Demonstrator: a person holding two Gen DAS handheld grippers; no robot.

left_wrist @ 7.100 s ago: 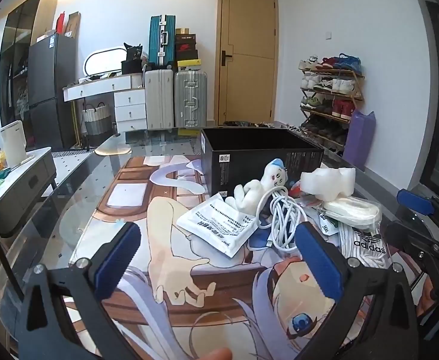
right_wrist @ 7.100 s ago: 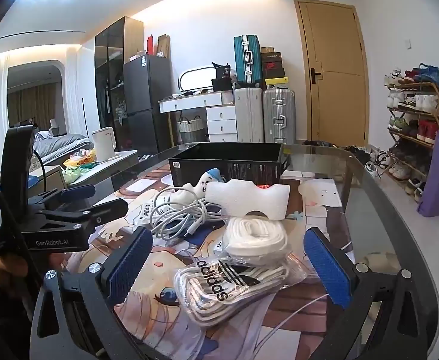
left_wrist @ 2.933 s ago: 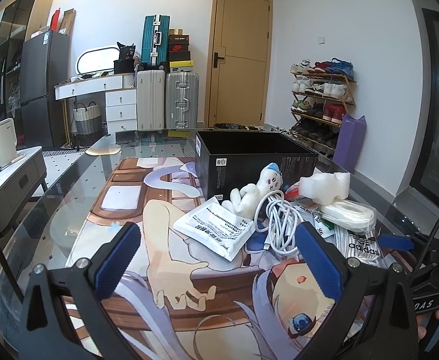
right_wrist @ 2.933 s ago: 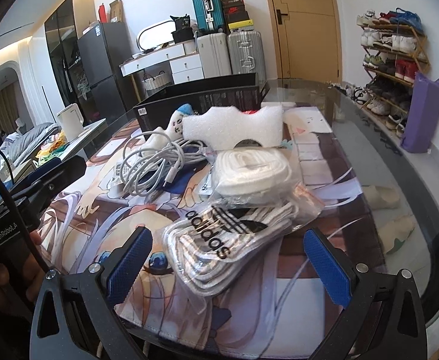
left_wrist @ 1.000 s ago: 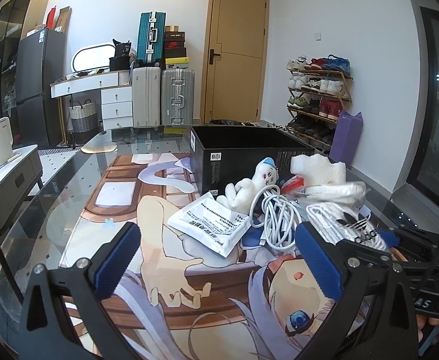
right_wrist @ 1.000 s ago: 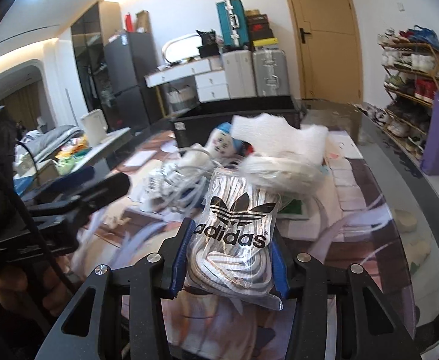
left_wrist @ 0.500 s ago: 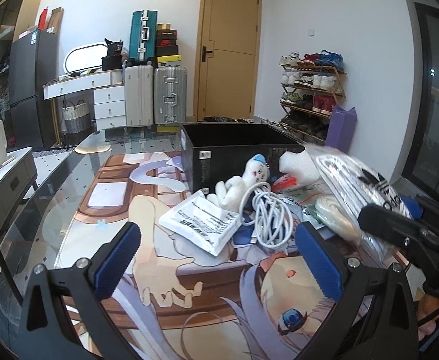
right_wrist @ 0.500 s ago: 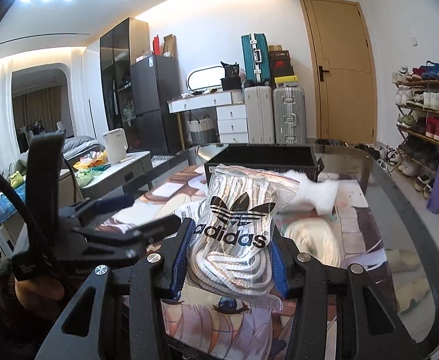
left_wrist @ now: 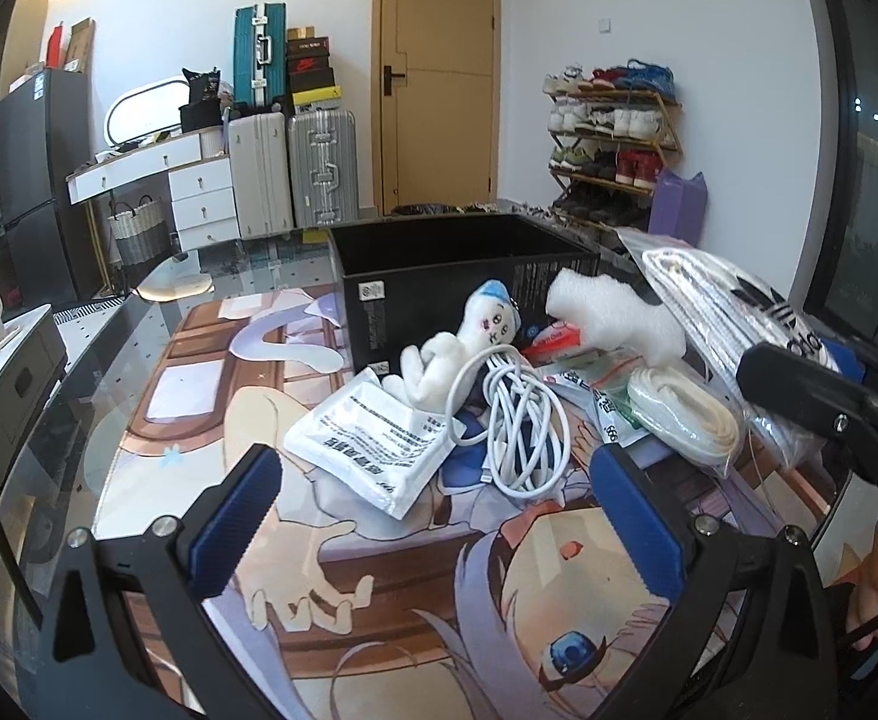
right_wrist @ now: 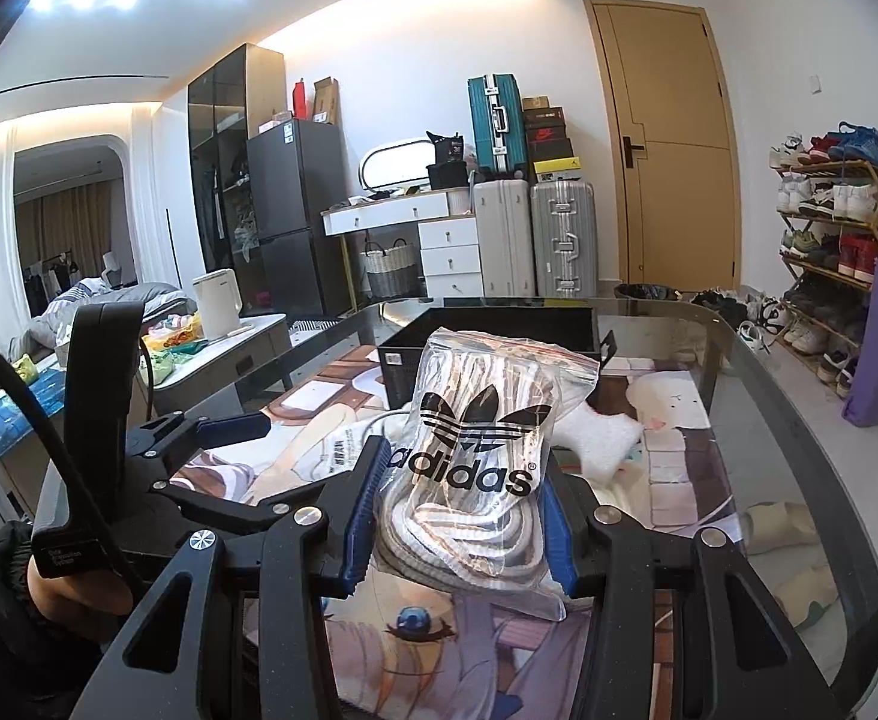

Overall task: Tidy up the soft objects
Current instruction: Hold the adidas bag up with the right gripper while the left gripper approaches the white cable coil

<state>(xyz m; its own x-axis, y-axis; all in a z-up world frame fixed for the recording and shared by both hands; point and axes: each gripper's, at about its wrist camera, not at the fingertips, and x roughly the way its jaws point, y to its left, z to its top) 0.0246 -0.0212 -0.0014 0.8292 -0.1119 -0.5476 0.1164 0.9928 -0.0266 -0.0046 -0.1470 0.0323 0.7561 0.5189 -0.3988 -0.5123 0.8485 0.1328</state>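
The right gripper (right_wrist: 460,507) clamps a clear adidas bag (right_wrist: 478,450) of white laces at the frame's centre, lifted off the printed mat (right_wrist: 667,480), with the black box (right_wrist: 499,324) behind it. The left gripper (left_wrist: 439,516) stands wide and empty at lower centre; beyond it lie a white cable (left_wrist: 517,414), a plush toy (left_wrist: 463,342) and a foam piece (left_wrist: 613,321).

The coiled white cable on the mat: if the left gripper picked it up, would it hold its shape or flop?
The white cable is a loose coil with no tie that I can see, so it would probably sag and spill loops. One loop lies around the plush toy, which might drag along. The smooth round strands may slip between the pads.
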